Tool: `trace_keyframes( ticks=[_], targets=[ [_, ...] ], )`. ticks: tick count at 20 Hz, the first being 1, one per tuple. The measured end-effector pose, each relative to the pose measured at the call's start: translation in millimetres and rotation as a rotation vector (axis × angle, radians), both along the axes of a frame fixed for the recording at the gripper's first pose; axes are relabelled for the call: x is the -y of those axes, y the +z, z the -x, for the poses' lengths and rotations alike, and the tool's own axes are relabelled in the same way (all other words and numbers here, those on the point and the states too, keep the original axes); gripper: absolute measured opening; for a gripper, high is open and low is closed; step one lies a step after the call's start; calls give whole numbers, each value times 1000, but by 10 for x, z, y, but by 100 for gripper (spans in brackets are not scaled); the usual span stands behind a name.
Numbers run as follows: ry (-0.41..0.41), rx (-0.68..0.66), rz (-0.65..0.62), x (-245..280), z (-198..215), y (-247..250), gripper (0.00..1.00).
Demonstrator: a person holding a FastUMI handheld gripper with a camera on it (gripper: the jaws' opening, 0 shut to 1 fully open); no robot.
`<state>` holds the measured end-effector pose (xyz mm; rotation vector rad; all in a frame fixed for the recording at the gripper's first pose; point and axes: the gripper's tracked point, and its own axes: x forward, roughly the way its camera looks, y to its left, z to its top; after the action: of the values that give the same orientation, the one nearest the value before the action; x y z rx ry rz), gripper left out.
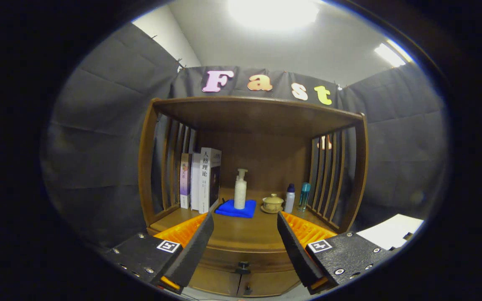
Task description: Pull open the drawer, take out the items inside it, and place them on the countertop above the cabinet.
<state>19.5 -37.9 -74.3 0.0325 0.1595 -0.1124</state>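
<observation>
Before the cabinet, task not yet begun: drawer closed, nothing removed.

Gripper (245, 242) stands wide open and holds nothing; its fingers flank the drawer (243, 256), whose knob (243, 265) sits between and just below them, untouched. Contents of the drawer cannot be seen. Beyond the fingers, the countertop (241, 228) carries books (201, 179), a pump bottle (240, 189) on a blue cloth (229, 211), a lidded cup (273, 203) and two small bottles (296, 197). Remaining, by judgement: pull, unload, place.

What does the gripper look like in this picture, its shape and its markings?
The gripper has two wedge-shaped fingers on dark, textured blocks fastened with small silver screws. Each block carries a square black-and-white marker tag, and ribbed orange parts sit behind the fingers.
</observation>
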Motion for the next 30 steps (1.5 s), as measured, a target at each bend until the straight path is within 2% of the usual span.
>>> trace_keyframes(
  ticks=[3, 9, 12, 14, 18, 22, 24, 28, 30],
  targets=[
    [-40, -22, -20, 64, -90, -282, 95],
    [75, -132, 35, -264, -235, -1013, 95],
    [82, -178, 64, -300, -283, -1355, 95],
    [91, -210, 22, -334, -280, -1567, 95],
    [31, -240, -42, -183, -299, -1839, 95],
    [84, -295, -39, -225, -357, -2075, 93],
    [91, -317, -2, -250, -329, -2204, 90],
    [63, -311, 85, -166, -350, -2281, 76],
    [47, -315, 70, -145, -385, -2341, 69]
  ],
)
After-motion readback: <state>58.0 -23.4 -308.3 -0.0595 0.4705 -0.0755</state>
